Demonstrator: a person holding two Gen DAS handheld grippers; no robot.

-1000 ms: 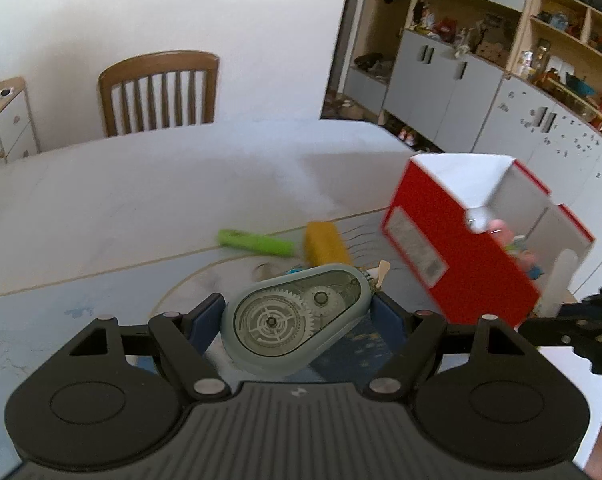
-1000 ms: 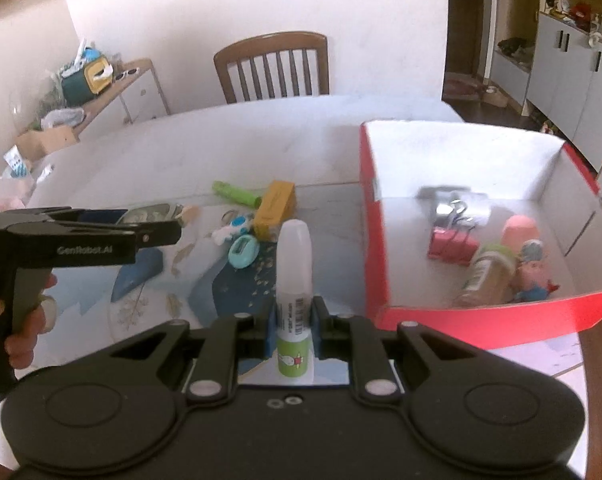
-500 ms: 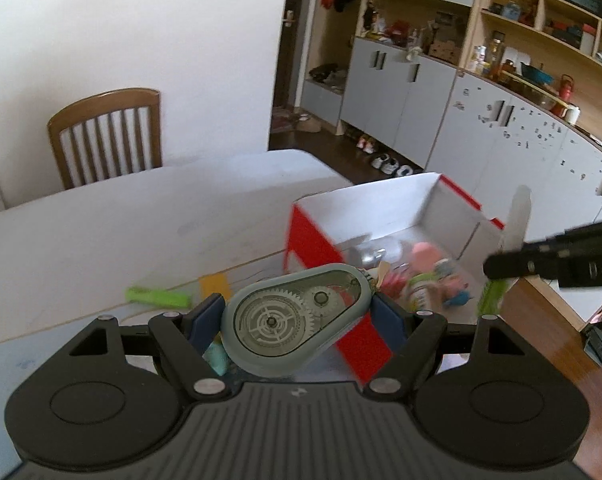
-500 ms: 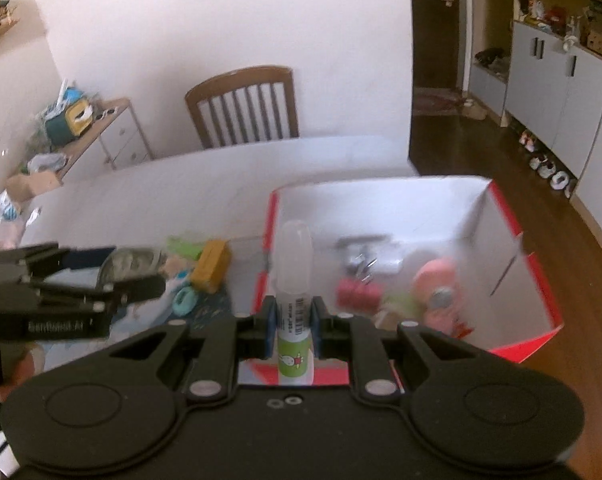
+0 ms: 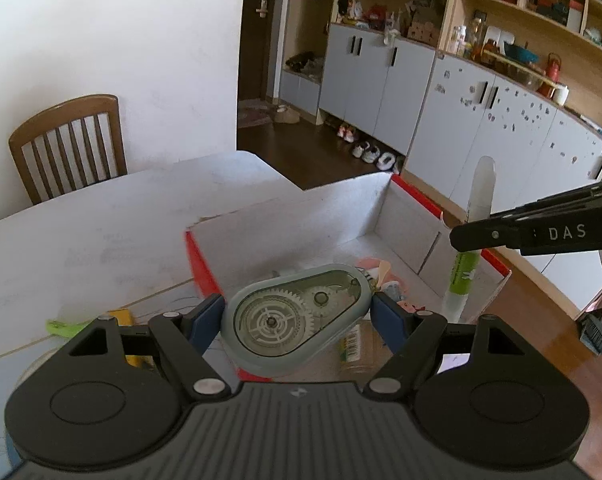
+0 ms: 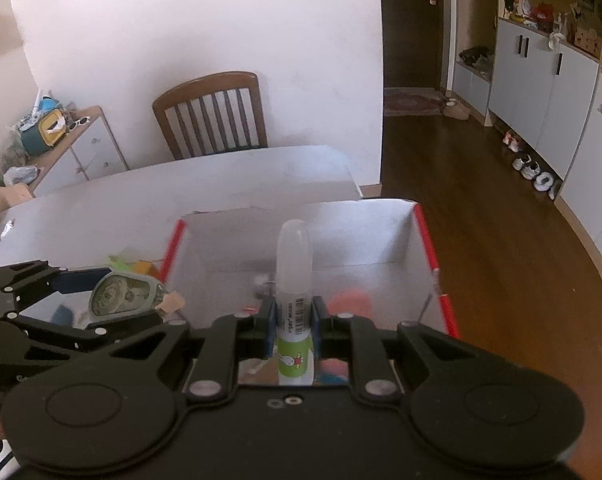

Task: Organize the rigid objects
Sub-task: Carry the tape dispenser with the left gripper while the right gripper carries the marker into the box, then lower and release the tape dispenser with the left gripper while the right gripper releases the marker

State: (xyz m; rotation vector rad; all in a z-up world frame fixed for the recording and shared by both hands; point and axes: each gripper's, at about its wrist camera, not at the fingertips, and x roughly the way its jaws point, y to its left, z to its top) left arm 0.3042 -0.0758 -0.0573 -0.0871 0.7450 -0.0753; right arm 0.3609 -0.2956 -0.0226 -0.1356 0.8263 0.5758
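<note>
White tabletop [image 6: 101, 208] fills the near field, with a wooden chair [image 6: 211, 114] at about eleven o'clock behind it and grey cupboards along the far wall. On the table's edge stands a red cardboard box [image 5: 417, 200] with a white inside, already holding a few small things, too blurred to name.

Both tools are loaded and hang over the box. The left gripper [image 5: 299, 318] is clamped across the flat sides of a grey-green correction tape dispenser [image 5: 297, 316], its jaws held wide by the body. The dispenser's long axis runs from seven o'clock to one o'clock in the left wrist view, its narrow nose toward one o'clock, over the box's near left corner. The right gripper [image 6: 295, 328] is closed tight on a glue bottle [image 6: 295, 304] around its labelled middle. The bottle's long axis lies along the fingers, clear cap toward twelve o'clock, base back toward the camera, over the box's middle.

The step in hand looks like the carry into the box. Next, each tool probably needs lowering toward bare floor of the box, clear of what already lies there, before the jaws part.
</note>
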